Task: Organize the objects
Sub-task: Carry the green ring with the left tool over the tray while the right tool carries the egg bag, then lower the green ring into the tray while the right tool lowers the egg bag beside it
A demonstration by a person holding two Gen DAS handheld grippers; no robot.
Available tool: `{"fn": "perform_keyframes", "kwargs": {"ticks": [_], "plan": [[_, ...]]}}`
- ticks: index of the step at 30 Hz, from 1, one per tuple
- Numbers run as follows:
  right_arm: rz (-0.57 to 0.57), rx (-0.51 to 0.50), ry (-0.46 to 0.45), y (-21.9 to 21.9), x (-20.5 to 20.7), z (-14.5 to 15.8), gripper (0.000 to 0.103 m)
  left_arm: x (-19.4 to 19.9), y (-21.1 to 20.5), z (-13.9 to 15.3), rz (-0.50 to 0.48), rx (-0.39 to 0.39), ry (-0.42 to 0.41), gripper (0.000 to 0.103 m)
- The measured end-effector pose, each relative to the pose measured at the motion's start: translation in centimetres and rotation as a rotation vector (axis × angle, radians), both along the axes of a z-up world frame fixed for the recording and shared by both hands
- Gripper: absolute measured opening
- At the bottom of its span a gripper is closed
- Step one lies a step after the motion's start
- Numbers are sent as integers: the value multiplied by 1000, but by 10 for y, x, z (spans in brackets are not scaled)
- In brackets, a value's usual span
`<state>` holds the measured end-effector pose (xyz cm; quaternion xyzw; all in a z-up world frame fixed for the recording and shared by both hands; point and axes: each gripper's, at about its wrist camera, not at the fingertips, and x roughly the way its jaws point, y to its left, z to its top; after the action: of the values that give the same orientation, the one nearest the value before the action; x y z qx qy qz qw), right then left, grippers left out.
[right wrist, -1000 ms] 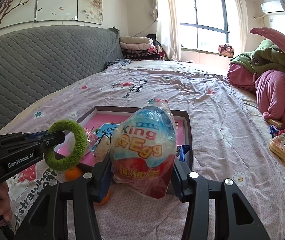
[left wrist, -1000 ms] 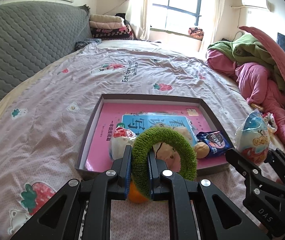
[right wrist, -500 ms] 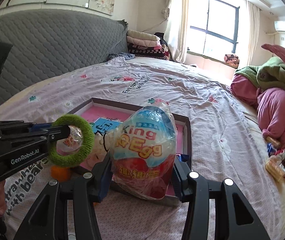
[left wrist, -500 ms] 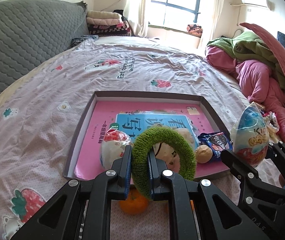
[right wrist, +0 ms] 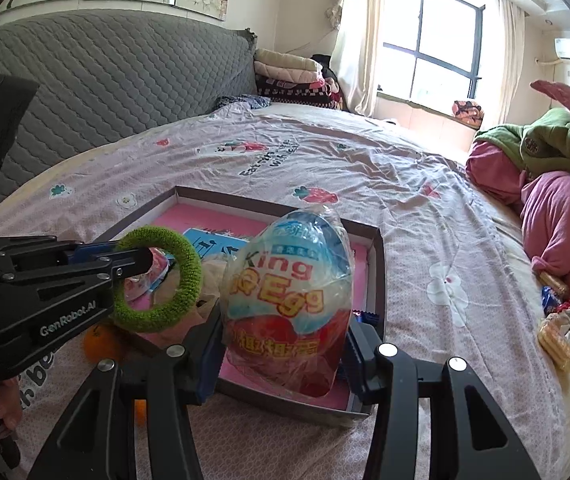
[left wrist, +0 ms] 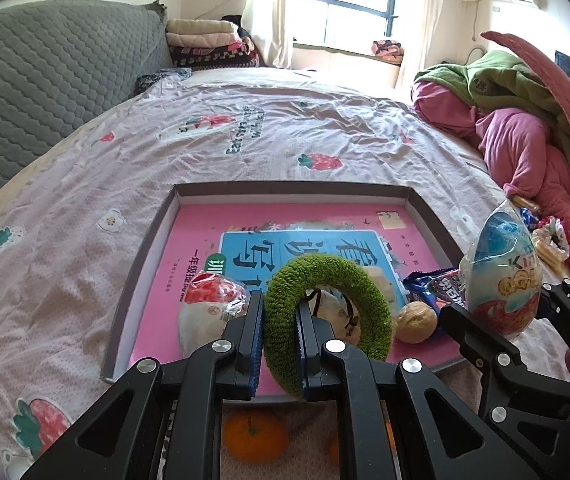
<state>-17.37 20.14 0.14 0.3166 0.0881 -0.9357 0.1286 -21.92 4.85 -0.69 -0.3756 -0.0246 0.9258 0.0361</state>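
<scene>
Over the last second both tongs have been carried forward and up, so the tray [left wrist: 153,264] now sits lower and fuller in the left wrist view, with the orange [left wrist: 255,438] showing on the near side of its near rim.

The left tongs [left wrist: 279,344] are pinching the near side of a green fuzzy ring [left wrist: 327,312], held upright above the tray's near edge. The right tongs [right wrist: 281,356] clamp a wrapped King Egg [right wrist: 289,300] from both sides, just over the tray's near right corner.

The ring is caught only by one thin arc, so it could pivot or slip when lowered. The egg's loose, glossy wrap may slide between the pads, and I judge a careless release near the rim could let it roll out onto the bed. The two tongs are close together, so a bump between them is possible. The tray's near half is already crowded: a red-and-white packet [left wrist: 209,308], a walnut [left wrist: 415,322], a dark snack pack [left wrist: 437,286], all lying on a pink book.

The surface is a soft, wrinkled bed sheet [left wrist: 245,128] with strawberry prints, so nothing rests firmly. A grey quilted headboard [right wrist: 105,80] is far left, a bright window [right wrist: 433,44] far centre, heaped pink and green bedding [right wrist: 549,184] right.
</scene>
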Motion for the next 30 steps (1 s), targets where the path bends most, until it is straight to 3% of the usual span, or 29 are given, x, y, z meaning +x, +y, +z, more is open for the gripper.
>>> {"fn": "perform_keyframes", "kwargs": {"ticks": [13,22,30], "plan": [[20,33,-38,-7,-14,-12,51,-15,7,-20,-6,-17,-29,14],[55,40,-48,-16,-15,-19,51,-14,3,-20,7,-49,13,14],[57,64,-58,-23,-16,-28,51,-14,-3,-29,21,-56,-6,14]]}}
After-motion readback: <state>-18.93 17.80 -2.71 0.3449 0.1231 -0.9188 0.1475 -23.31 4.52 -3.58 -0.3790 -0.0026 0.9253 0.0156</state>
